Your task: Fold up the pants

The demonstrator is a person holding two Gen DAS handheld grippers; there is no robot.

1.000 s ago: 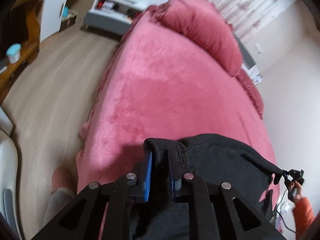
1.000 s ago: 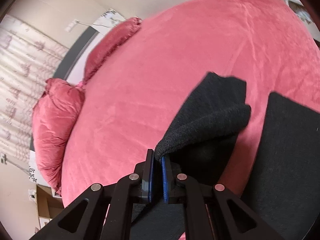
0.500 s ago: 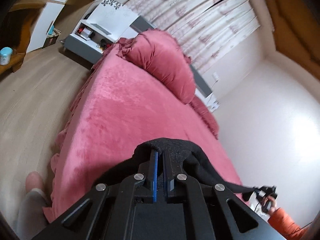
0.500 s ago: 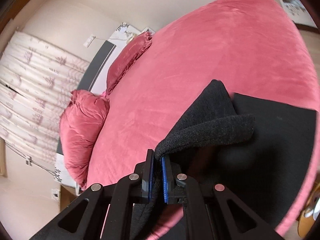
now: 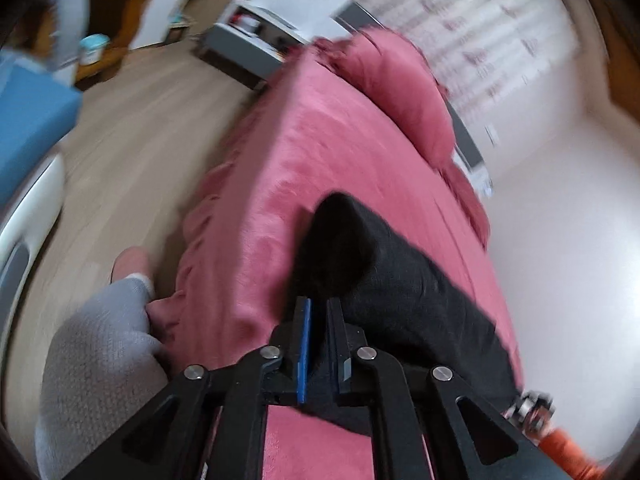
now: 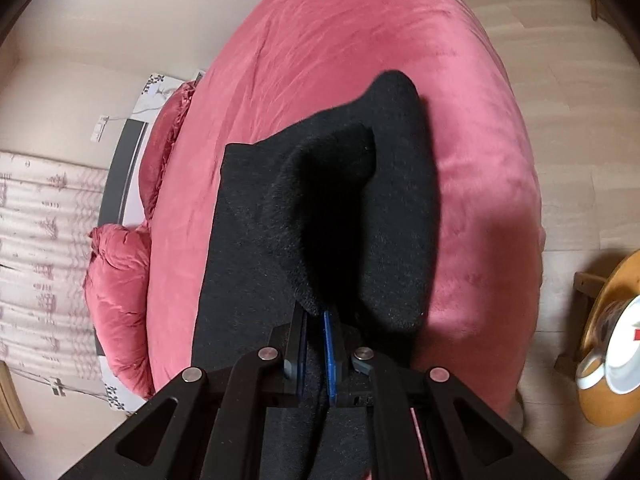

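The black pants (image 5: pixel 400 280) lie on a pink bed (image 5: pixel 328 148). My left gripper (image 5: pixel 319 308) is shut on one edge of the pants, near the bed's foot edge, and the cloth bulges up in front of the jaws. In the right wrist view my right gripper (image 6: pixel 316 316) is shut on another edge of the pants (image 6: pixel 256 216), which drape over the bed (image 6: pixel 360 40) in a raised fold. The left view is motion-blurred.
Pink pillows (image 5: pixel 404 80) lie at the head of the bed, also in the right wrist view (image 6: pixel 116 280). A person's grey-clad leg (image 5: pixel 100 340) stands by the bed. A round wooden table with a cup (image 6: pixel 612 344) stands at the right. Wood floor (image 5: pixel 132 132) surrounds the bed.
Both grippers have swung down and back toward the bed's foot with the pants. The cloth now drapes on the bed instead of hanging stretched between the grippers.
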